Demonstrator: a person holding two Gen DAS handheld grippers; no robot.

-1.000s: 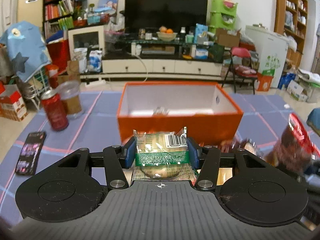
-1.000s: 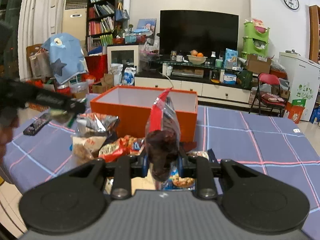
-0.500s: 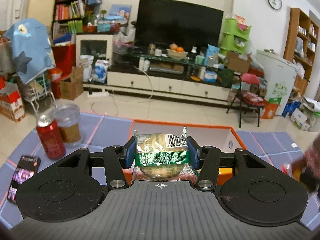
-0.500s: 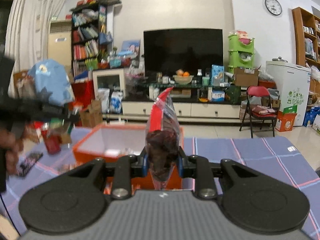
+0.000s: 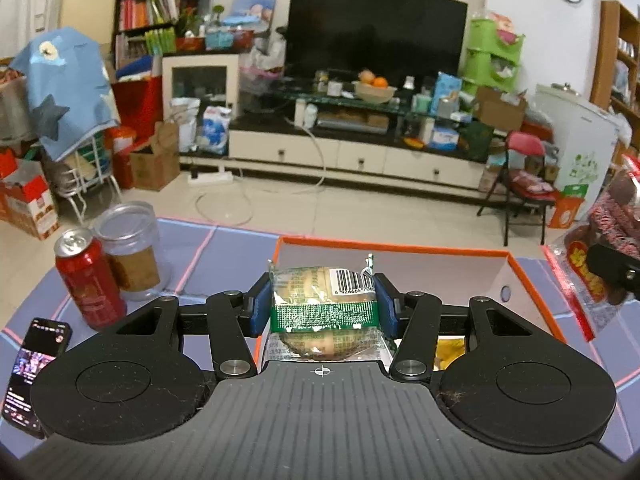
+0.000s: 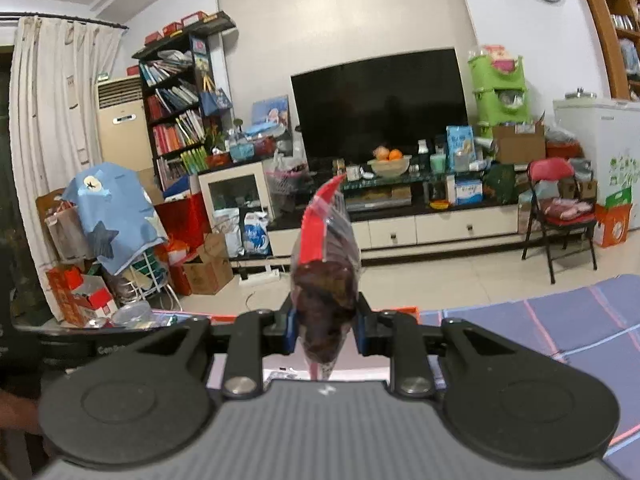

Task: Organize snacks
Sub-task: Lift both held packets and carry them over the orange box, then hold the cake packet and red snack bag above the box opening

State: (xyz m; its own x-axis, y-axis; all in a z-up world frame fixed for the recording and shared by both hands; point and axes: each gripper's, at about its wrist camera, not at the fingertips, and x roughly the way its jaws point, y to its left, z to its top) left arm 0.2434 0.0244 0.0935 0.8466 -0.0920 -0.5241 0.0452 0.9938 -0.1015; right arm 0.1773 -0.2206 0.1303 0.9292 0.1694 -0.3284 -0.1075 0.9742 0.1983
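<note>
The left gripper point(image 5: 323, 307) jaws clamp a green-banded bun packet point(image 5: 324, 308), long axis crosswise, above the orange box point(image 5: 532, 280) at twelve o'clock. The right gripper point(image 6: 325, 322) pinches a red-topped bag of dried fruit point(image 6: 326, 280), box edge just below.

Two claws: left claw point(image 5: 324, 306), right claw point(image 6: 326, 330). Two snack packs: green-banded bun pack point(image 5: 324, 308), red-topped dried-fruit bag point(image 6: 326, 280). One orange box point(image 5: 532, 288). One red can point(image 5: 88, 276). One clear jar point(image 5: 128, 248). One phone point(image 5: 34, 368).
</note>
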